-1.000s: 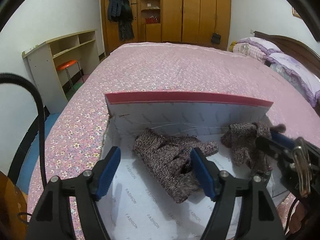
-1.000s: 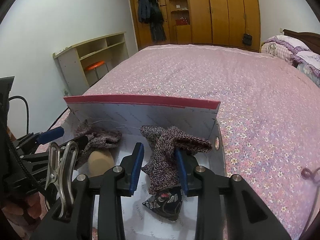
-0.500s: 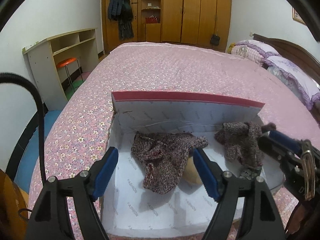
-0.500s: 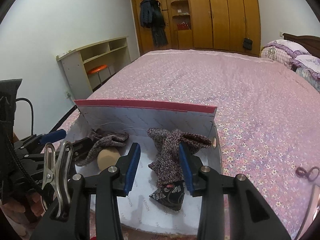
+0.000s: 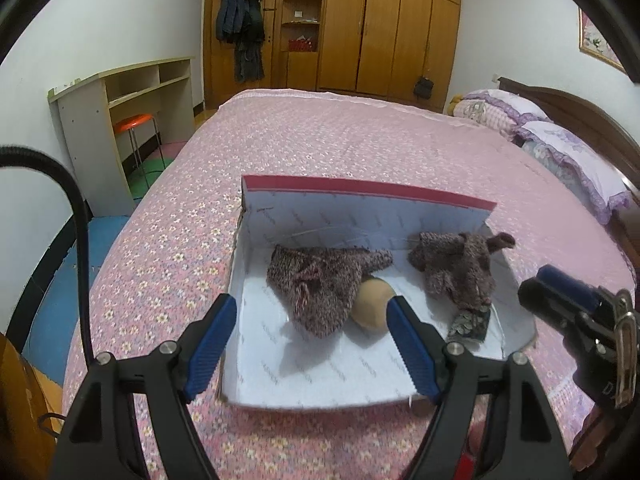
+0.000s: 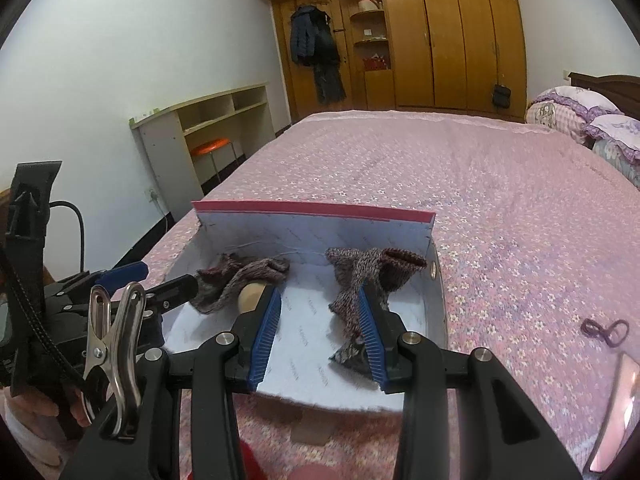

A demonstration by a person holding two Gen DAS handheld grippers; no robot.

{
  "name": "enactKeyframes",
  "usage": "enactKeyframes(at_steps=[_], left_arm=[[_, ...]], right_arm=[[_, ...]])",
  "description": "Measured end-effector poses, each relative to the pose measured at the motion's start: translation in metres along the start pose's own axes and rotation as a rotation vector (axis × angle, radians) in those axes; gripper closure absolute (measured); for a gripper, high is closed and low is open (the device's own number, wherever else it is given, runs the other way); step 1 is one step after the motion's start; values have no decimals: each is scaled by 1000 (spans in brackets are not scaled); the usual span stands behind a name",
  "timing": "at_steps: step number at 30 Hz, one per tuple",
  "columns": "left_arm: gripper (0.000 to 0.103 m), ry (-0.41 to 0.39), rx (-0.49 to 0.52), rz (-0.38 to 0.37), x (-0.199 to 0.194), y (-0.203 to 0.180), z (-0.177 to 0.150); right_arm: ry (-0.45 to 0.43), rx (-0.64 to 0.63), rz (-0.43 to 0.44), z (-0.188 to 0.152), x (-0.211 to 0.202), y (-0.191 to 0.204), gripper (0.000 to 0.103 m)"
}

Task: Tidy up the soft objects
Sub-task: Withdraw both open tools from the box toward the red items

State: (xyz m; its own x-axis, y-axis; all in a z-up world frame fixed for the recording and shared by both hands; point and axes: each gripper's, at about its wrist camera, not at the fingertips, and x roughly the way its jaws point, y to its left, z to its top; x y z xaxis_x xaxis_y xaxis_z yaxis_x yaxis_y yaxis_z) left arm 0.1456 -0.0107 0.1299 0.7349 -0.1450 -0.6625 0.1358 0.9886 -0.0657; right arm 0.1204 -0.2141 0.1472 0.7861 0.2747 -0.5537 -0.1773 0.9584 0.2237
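A white-lined box with a red rim (image 5: 360, 188) (image 6: 300, 208) sits on the bed. In its left half lies a mottled brown knit piece (image 5: 316, 284) (image 6: 240, 276), draped partly over a tan rounded object (image 5: 374, 304) (image 6: 250, 294). A second knit piece (image 5: 456, 268) (image 6: 372, 276) lies in the right half, on a dark patterned cloth (image 5: 470, 322) (image 6: 348, 354). My left gripper (image 5: 312, 332) (image 6: 160, 280) hovers open over the box's near left corner, holding nothing. My right gripper (image 6: 318, 320) (image 5: 560, 300) stands open at the near edge, its pads off the second knit piece.
The bed's pink floral cover (image 5: 360, 136) stretches far beyond the box. Purple pillows (image 5: 560, 148) lie at the right and a wardrobe (image 5: 384, 28) stands at the back. A shelf unit with an orange stool (image 5: 134, 120) is on the left. A dark yarn loop (image 6: 604, 330) lies right of the box.
Both grippers have drawn back and up from the box. The right jaws have widened off the second knit piece. The tan object has come into view beside the first knit piece.
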Motion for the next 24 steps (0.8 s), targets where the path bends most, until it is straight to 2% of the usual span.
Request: enactKeyframes(at_steps=[14,24], left_arm=[[22,2,-10,-44,-39,-1,-32],[22,27,-24,-57,-48,1,-56]], right_arm=[[25,22,8,-39,-41,11,62],[90,42,-9,-63,-37,8,62]])
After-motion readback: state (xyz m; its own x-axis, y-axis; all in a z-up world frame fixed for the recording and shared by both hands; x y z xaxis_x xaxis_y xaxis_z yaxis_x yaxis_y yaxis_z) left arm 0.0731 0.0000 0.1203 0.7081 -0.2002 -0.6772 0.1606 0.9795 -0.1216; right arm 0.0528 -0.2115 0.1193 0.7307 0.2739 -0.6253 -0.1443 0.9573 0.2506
